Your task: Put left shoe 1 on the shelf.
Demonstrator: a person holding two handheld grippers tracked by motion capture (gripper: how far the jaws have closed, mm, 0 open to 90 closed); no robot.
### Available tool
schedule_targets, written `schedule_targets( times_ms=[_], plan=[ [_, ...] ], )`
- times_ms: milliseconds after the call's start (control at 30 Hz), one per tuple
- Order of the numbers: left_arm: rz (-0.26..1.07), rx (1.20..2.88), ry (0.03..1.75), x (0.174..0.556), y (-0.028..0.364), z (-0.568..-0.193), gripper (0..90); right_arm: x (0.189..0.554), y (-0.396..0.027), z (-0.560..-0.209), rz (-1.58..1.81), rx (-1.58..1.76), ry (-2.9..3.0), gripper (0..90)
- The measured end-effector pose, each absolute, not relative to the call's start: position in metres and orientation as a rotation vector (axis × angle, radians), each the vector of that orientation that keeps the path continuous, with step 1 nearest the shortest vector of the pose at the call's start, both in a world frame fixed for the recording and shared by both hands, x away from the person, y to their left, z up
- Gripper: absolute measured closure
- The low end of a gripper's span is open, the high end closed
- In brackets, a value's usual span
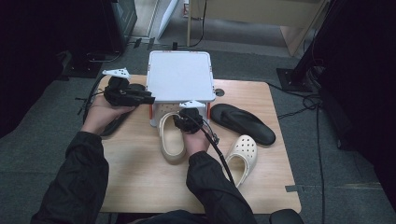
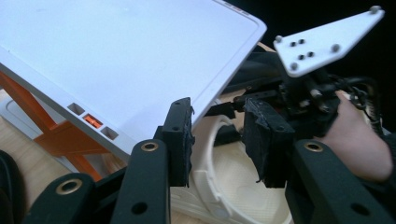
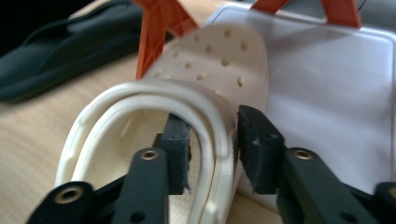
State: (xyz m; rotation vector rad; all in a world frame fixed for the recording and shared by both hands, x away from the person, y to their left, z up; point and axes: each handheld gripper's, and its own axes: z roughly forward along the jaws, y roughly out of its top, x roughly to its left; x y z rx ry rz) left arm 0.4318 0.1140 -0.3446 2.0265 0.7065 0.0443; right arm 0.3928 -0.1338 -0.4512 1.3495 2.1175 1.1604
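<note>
Cream perforated foam clog [image 1: 171, 137] lies on the wooden table [image 1: 140, 177], toe under the white two-tier shoe rack with orange struts [image 1: 180, 74]. Right gripper [image 3: 212, 149] straddles the clog's heel-side wall with jaws parted, pads not pressing. Left gripper [image 2: 217, 140] hovers at the rack's top-shelf edge, jaws apart and holding nothing. Second cream clog [image 1: 243, 156] and black flat sandal [image 1: 243, 122] lie to the right.
</note>
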Motion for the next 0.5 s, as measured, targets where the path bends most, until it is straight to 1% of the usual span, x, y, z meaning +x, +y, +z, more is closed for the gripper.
schedule_targets(
  times_ms=[200,500],
  plan=[
    [0.077,2.051,0.714,0.437,0.110,-0.351,64.9,0.384,-0.140,-0.443,1.209,1.327,2.159,49.8],
    [0.098,2.052,0.723,0.442,0.106,-0.357,66.4,0.344,-0.154,-0.429,1.289,1.284,2.180,48.5]
  ],
)
